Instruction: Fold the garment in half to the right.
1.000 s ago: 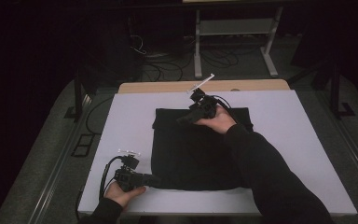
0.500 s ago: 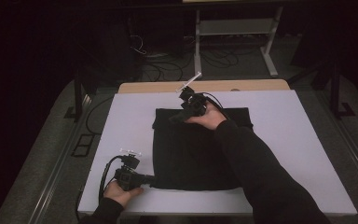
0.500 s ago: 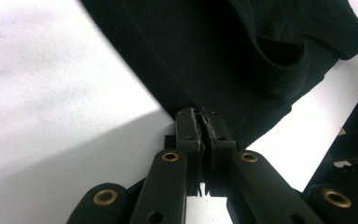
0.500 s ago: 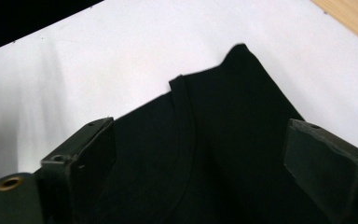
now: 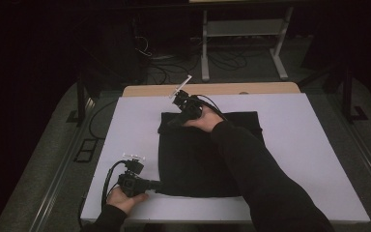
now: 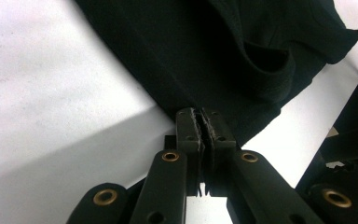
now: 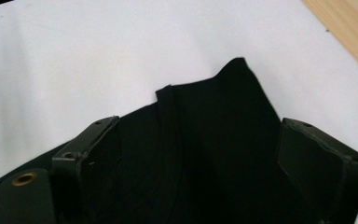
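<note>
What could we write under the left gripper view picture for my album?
Left gripper shut on the edge of the black cloth on the white table.

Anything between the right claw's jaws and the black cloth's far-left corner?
Nothing. In the right gripper view the open right claw straddles the black cloth, its pads not pressing; the corner pokes out past it onto the bare white table.

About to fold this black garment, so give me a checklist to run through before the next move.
1. Left tool shut on the black garment at its near left corner: ok.
2. Right tool gripping the far left corner: not ok; its jaws stand apart with cloth between them, and have just been closing.
3. Garment lying flat on the white table: ok, mostly.
4. Fold path free of other items: ok.
5. Layers caught at left corner: cannot tell.
</note>
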The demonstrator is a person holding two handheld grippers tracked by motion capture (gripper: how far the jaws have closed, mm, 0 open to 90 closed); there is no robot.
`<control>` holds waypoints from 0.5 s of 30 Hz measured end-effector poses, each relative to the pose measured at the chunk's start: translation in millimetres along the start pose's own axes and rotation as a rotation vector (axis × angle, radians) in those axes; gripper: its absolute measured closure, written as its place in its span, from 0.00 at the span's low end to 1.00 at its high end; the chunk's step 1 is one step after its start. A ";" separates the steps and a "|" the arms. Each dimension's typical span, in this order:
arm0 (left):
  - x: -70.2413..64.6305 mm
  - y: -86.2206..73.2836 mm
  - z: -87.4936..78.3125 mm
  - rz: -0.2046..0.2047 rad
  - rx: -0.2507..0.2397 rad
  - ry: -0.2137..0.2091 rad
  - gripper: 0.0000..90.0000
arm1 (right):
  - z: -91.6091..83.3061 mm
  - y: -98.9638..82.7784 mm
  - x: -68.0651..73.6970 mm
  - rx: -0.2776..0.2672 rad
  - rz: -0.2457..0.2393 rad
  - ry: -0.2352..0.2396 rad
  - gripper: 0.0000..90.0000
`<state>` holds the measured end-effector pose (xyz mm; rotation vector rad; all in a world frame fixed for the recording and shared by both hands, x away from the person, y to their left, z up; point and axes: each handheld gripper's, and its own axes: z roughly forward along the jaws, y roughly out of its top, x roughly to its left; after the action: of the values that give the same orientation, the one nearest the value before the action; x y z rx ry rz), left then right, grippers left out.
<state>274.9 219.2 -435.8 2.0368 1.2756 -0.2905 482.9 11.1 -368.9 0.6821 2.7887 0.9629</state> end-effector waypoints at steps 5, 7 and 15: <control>-0.1 0.2 -1.2 -0.001 -0.009 -0.008 0.95 | 7.7 6.9 -0.6 0.020 -0.033 -0.037 0.15; 0.0 0.4 -1.9 0.001 -0.013 -0.010 0.95 | 11.5 8.9 -1.2 0.030 -0.048 -0.052 0.15; -0.1 2.1 -1.9 0.000 -0.013 -0.020 0.95 | 22.8 16.6 -2.3 0.060 -0.087 -0.138 0.19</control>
<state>276.3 219.9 -433.4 2.0179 1.2623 -0.3010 496.8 34.4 -376.9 0.6043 2.7104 0.7877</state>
